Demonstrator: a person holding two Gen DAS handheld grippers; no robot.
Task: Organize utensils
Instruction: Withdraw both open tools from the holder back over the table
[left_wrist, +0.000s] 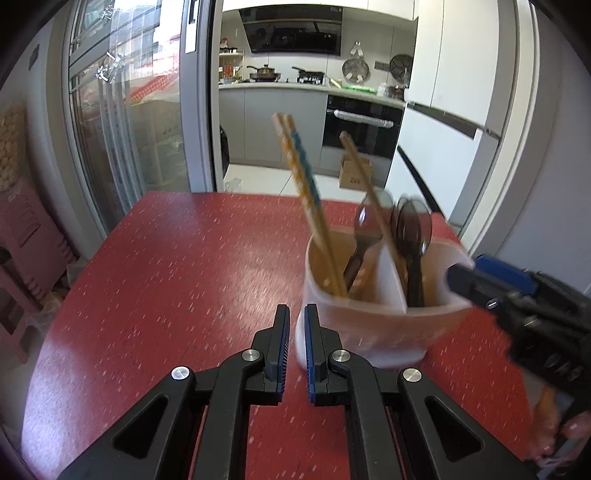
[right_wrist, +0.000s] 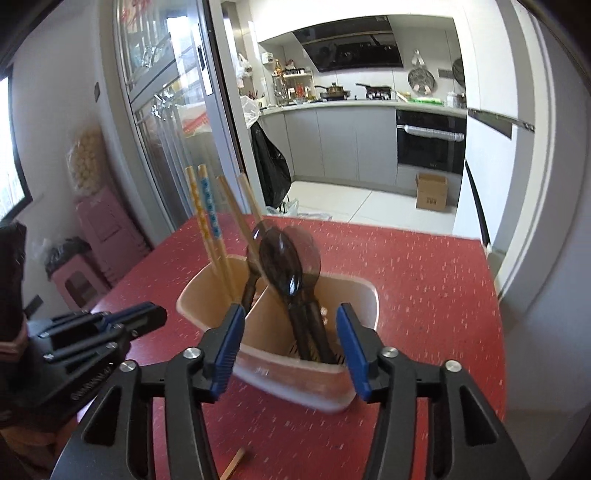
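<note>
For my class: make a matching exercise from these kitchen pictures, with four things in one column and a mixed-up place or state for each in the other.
Things:
1. dark spoons
2. patterned chopsticks
3. left hand-held gripper
4. right hand-held gripper

Place or state:
A. jaws shut, nothing between them
B. right-hand compartment of the holder
C. jaws open in front of the holder
D. left-hand compartment, leaning

Pairs: 1-B, 2-D, 3-A, 4-C
</note>
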